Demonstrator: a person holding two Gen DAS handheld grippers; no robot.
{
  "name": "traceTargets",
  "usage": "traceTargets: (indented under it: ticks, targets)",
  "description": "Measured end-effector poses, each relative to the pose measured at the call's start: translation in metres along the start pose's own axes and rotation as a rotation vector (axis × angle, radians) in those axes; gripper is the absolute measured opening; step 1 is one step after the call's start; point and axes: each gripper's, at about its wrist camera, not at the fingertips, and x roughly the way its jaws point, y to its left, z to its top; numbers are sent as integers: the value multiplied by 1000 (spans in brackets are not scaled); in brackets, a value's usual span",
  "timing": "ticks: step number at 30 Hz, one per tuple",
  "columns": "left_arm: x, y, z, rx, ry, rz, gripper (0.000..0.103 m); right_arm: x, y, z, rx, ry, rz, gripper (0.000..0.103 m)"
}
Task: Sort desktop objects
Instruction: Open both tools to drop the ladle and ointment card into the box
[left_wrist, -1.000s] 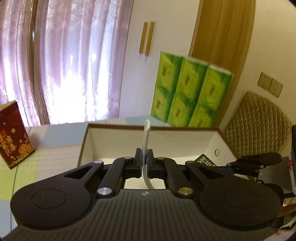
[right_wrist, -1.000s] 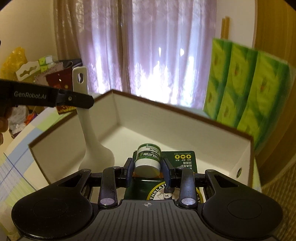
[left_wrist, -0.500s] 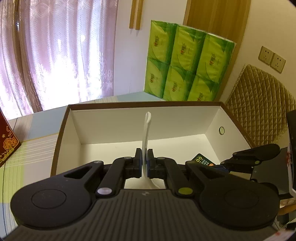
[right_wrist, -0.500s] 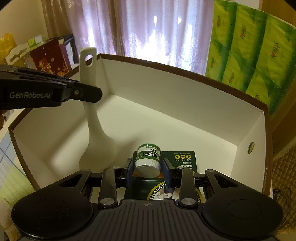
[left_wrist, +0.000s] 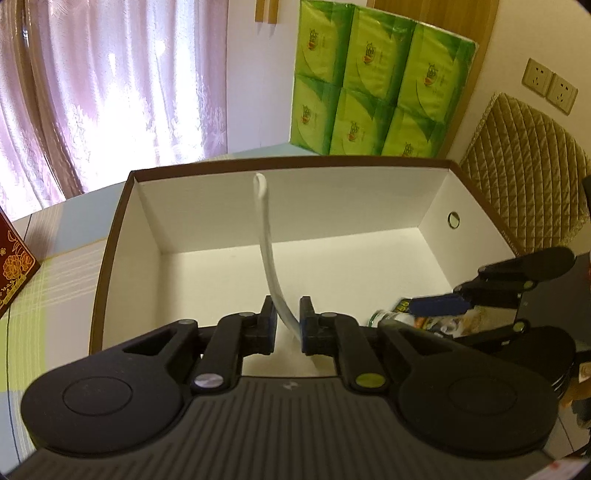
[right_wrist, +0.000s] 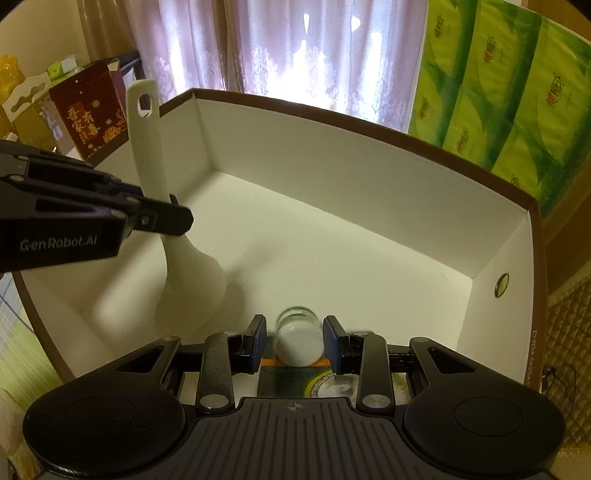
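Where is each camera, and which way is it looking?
Left wrist: sits on the left gripper, looking forward into the white box; its open fingers flank the white spoon, and the right gripper shows at the right edge.
Right wrist: sits on the right gripper, looking into the same box; its open fingers flank a small jar, and the left gripper shows at left by the spoon.
Shared: box, spoon, jar, green packs, curtain.

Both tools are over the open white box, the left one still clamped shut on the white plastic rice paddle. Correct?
Not quite. In the left wrist view the left tool stands open around the white plastic rice paddle. Both tools are indeed over the open white box.
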Motion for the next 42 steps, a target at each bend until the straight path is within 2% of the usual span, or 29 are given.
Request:
traceTargets:
  ticks: [1, 3, 4, 5, 7, 9, 20, 23, 26, 29, 36, 42]
  targets:
    - [0, 0, 0, 3, 5, 0, 13, 0, 0, 0, 0, 1, 3, 32]
    - [0, -1, 0, 5, 17, 1, 23, -1, 0, 0, -3, 3, 7, 41]
    - [0, 0, -1, 3, 25, 0, 26, 0, 4, 2, -5, -5, -1, 55]
    - [0, 0, -1, 1, 33, 1, 29, -1, 6, 2, -9, -14, -8, 64]
    - [0, 0, -3, 4, 44, 8, 31, -3, 9, 3, -18, -21, -4, 66]
    - [0, 0, -5, 6, 59, 16, 41, -4, 11, 3, -23, -22, -8, 68]
    - [-11, -1, -13, 14, 81, 18, 53, -13, 20, -4, -41, -38, -30, 84]
    - [-15, -2, -15, 18, 84, 21, 55, -16, 23, -5, -39, -43, -34, 87]
    - [-22, -5, -16, 26, 77, 27, 62, -19, 25, -6, -33, -48, -37, 89]
    - [-28, -8, -17, 34, 74, 25, 63, -24, 27, -7, -25, -54, -40, 92]
    - [-46, -16, -20, 53, 62, 36, 77, -40, 33, -12, -15, -81, -55, 98]
    - [-62, -20, -25, 49, 52, 55, 82, -55, 36, -15, -12, -101, -71, 101]
